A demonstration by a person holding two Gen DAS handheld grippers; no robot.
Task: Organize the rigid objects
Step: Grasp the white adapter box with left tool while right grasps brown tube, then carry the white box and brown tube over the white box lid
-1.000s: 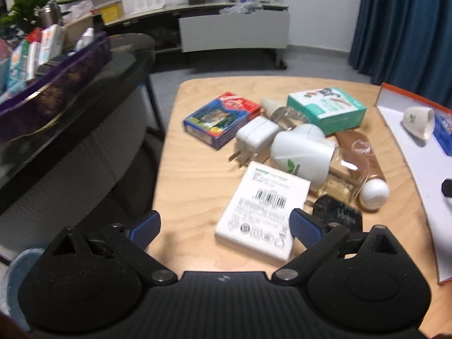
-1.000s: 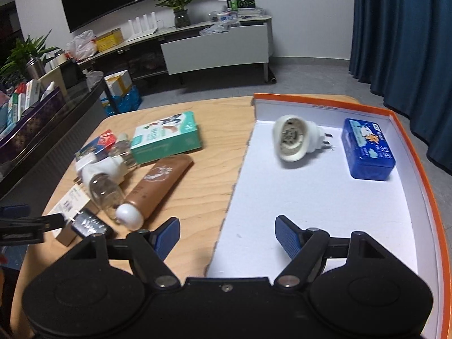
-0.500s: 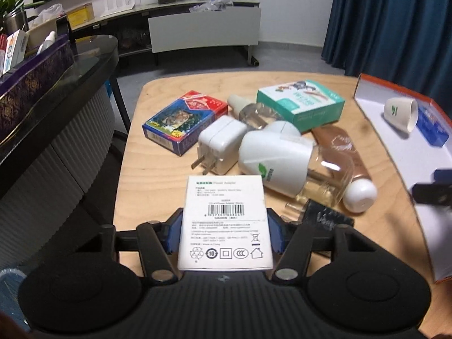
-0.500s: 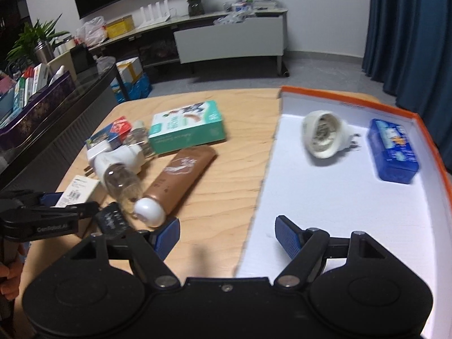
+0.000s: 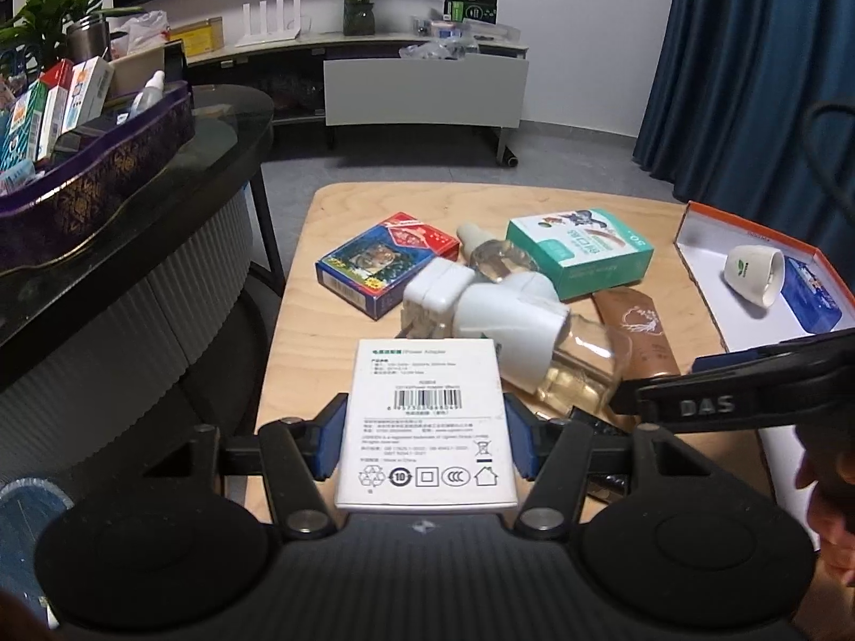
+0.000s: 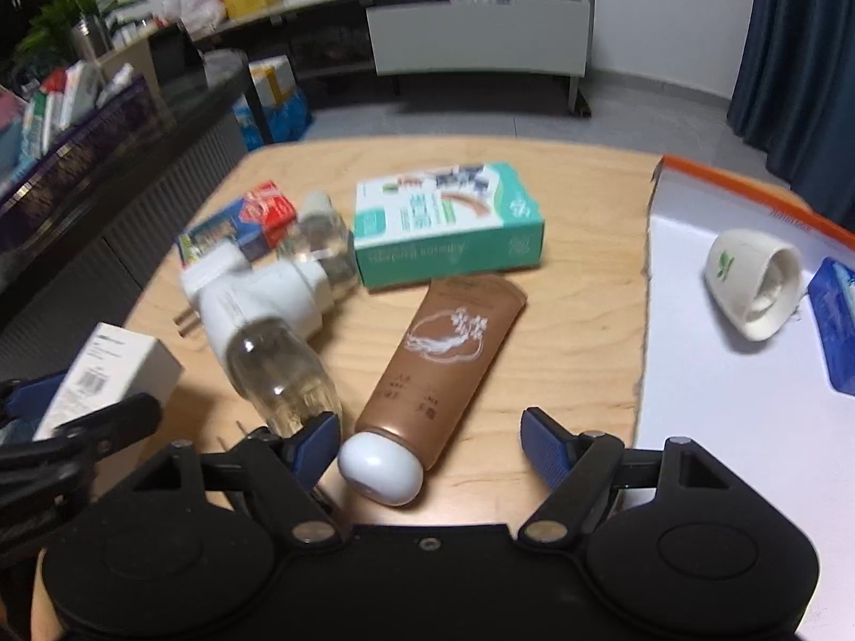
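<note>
My left gripper (image 5: 426, 443) is shut on a white power adapter box (image 5: 427, 416), its blue pads pressing both long sides. The same box (image 6: 107, 368) shows at the left of the right wrist view. My right gripper (image 6: 430, 443) is open low over the wooden table (image 6: 577, 320). The white cap of a brown tube (image 6: 449, 352) lies between its fingers, close to the left one and apart from the right. One of its black fingers (image 5: 710, 406) reaches in from the right in the left wrist view.
A teal box (image 5: 580, 251), a card pack (image 5: 387, 262), a white plug (image 5: 435, 288) and a plug-in bottle device (image 5: 513, 315) crowd the table's middle. The orange-rimmed tray (image 6: 694, 374) at the right holds a white cone device (image 6: 753, 283) and a blue box (image 6: 833, 320).
My left gripper went from open beside the white box to shut on it. My right gripper moved left and down, from over the tray to over the brown tube's cap.
</note>
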